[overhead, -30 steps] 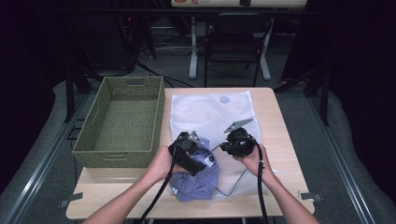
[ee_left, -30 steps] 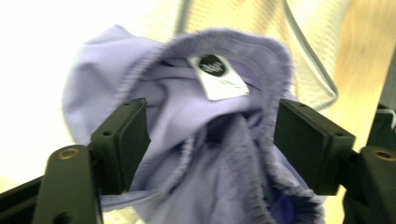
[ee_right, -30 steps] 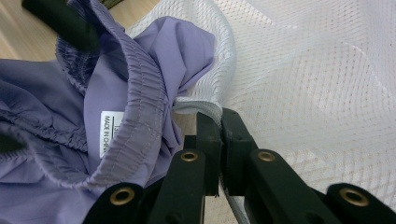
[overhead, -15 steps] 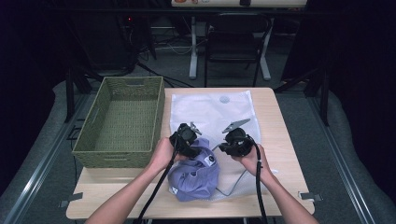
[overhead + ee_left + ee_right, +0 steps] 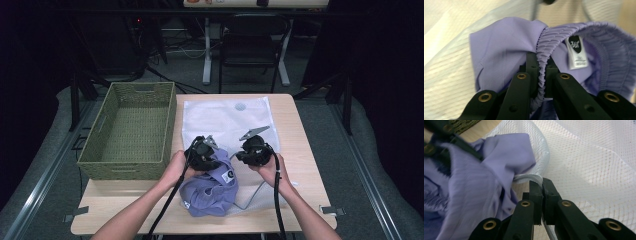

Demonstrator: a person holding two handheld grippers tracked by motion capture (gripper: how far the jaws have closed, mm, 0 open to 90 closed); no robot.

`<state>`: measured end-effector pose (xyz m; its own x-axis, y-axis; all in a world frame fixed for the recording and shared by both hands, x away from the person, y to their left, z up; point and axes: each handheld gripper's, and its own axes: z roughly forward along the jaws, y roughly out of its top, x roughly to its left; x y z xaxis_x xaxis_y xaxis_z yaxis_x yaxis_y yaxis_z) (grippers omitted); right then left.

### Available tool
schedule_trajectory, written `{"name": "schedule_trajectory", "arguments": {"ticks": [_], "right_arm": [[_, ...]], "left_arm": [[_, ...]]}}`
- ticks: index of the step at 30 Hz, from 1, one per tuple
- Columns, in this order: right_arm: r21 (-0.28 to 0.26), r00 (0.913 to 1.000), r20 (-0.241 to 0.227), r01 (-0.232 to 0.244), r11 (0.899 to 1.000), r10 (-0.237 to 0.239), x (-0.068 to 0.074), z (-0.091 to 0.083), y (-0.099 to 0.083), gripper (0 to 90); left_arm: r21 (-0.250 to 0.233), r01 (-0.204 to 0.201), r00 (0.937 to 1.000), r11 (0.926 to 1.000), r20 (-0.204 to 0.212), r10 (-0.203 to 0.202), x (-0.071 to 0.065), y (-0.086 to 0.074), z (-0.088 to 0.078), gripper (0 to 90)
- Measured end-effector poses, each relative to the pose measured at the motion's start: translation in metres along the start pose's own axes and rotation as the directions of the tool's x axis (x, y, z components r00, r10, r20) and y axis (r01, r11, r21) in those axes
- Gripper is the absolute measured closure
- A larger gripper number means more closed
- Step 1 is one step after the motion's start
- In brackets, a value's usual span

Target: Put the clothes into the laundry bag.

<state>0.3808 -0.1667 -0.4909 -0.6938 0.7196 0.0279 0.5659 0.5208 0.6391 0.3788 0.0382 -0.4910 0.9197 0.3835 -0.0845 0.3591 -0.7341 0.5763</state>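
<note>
Lavender garment (image 5: 210, 187), a gathered-waist piece, lies at the near edge of the desk (image 5: 295, 130), at the mouth of the white mesh bag (image 5: 227, 117). The left hand-held gripper (image 5: 540, 75), whose jaws stood apart a second ago, has just been closing and is now clenched on the garment's ruched waistband (image 5: 554, 37). The right hand-held gripper (image 5: 541, 195) has stayed clamped on the bag's rim (image 5: 529, 178), holding it up. With both grips apparently secure, feeding the garment into the bag can begin. The woven basket (image 5: 130, 130) stands beside them.
</note>
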Motion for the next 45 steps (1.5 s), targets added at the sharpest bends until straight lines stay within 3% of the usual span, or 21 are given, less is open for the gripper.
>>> {"name": "schedule_trajectory", "arguments": {"ticks": [2,3,8,9,12,14,15,18,20,22,23,26,27,29,30,31,33,34,39,43,45], "right_arm": [[-0.006,1.0000,0.009,-0.003,1.000,0.003,-0.001,0.001,0.001,88.0],[-0.006,1.0000,0.009,-0.003,1.000,0.003,-0.001,0.001,0.001,88.0],[-0.028,0.9995,0.026,-0.020,0.999,0.021,0.001,-0.001,0.003,88.1],[-0.046,0.9991,0.031,-0.029,0.999,0.030,0.000,-0.003,0.003,88.0],[-0.073,0.9990,0.024,-0.036,0.997,0.038,0.000,-0.008,0.004,88.0],[-0.073,0.9993,0.018,-0.030,0.997,0.032,0.001,-0.010,0.004,88.0],[-0.068,0.9995,0.013,-0.029,0.997,0.030,0.002,-0.010,0.003,88.0],[-0.055,0.9997,0.004,-0.024,0.998,0.024,0.002,-0.010,0.001,87.9],[-0.046,0.9996,-0.001,-0.026,0.999,0.026,0.001,-0.011,-0.001,87.8],[-0.046,0.9996,0.001,-0.028,0.999,0.028,0.000,-0.011,-0.001,87.8],[-0.042,0.9997,-0.002,-0.025,0.999,0.025,-0.001,-0.012,-0.002,87.8],[-0.039,0.9998,-0.003,-0.021,0.999,0.021,-0.001,-0.012,-0.003,87.8],[-0.039,0.9999,-0.002,-0.016,0.999,0.016,-0.001,-0.012,-0.003,87.8],[-0.037,0.9999,-0.001,-0.015,0.999,0.015,-0.001,-0.012,-0.003,87.8],[-0.036,0.9999,0.000,-0.013,0.999,0.013,-0.001,-0.012,-0.003,87.8],[-0.036,0.9999,0.000,-0.014,0.999,0.014,-0.001,-0.012,-0.002,87.8],[-0.032,0.9999,0.001,-0.015,0.999,0.015,0.000,-0.012,-0.002,87.8],[-0.032,0.9999,-0.001,-0.012,0.999,0.012,0.000,-0.011,-0.002,87.8],[-0.028,0.9999,-0.004,-0.010,1.000,0.010,0.001,-0.010,-0.001,87.8],[-0.022,0.9999,-0.011,-0.012,1.000,0.011,-0.001,-0.008,-0.002,87.8],[-0.021,0.9999,-0.011,-0.011,1.000,0.010,-0.001,-0.008,-0.002,87.8]], "left_arm": [[-0.003,-0.024,0.9988,0.9997,0.044,0.024,-0.011,0.003,0.006,86.9],[-0.003,-0.024,0.9988,0.9997,0.044,0.024,-0.011,0.003,0.006,86.9],[0.052,-0.048,0.9956,0.9975,0.083,0.044,-0.022,0.005,0.030,86.8],[0.077,-0.056,0.9936,0.9954,0.102,0.048,-0.023,0.005,0.042,86.7],[0.110,-0.056,0.9942,0.9924,0.098,0.045,-0.025,0.005,0.051,86.4],[0.125,-0.071,0.9965,0.9896,0.053,0.065,-0.027,0.005,0.059,85.8],[0.125,-0.071,0.9965,0.9896,0.053,0.065,-0.027,0.005,0.059,84.1],[0.120,-0.064,0.9968,0.9907,0.057,0.057,-0.026,0.005,0.053,78.4],[0.106,-0.056,0.9966,0.9927,0.066,0.049,-0.024,0.005,0.047,65.0],[0.080,-0.042,0.9964,0.9959,0.077,0.036,-0.022,0.005,0.036,61.5],[0.058,-0.031,0.9964,0.9978,0.081,0.026,-0.022,0.005,0.024,52.3],[0.032,-0.027,0.9968,0.9991,0.076,0.024,-0.023,0.005,0.011,42.9],[-0.006,-0.015,0.9985,0.9999,0.052,0.015,-0.023,0.004,-0.002,40.6],[-0.020,-0.014,0.9991,0.9997,0.040,0.015,-0.022,0.004,-0.009,37.5],[-0.040,-0.010,0.9998,0.9991,-0.020,0.009,-0.017,0.003,-0.018,37.9],[-0.040,-0.010,0.9998,0.9991,-0.020,0.009,-0.017,0.003,-0.018,38.6],[-0.029,-0.007,0.9963,0.9995,-0.086,0.004,-0.011,0.001,-0.019,39.0],[-0.022,0.017,0.9928,0.9996,-0.118,-0.020,-0.005,-0.003,-0.014,41.3],[0.008,0.049,0.9936,0.9988,-0.103,-0.047,0.005,-0.009,-0.001,54.6],[-0.006,0.069,0.9944,0.9976,-0.080,-0.069,0.006,-0.011,0.008,77.9],[0.008,0.060,0.9954,0.9981,-0.076,-0.060,0.005,-0.012,0.013,83.9]]}}
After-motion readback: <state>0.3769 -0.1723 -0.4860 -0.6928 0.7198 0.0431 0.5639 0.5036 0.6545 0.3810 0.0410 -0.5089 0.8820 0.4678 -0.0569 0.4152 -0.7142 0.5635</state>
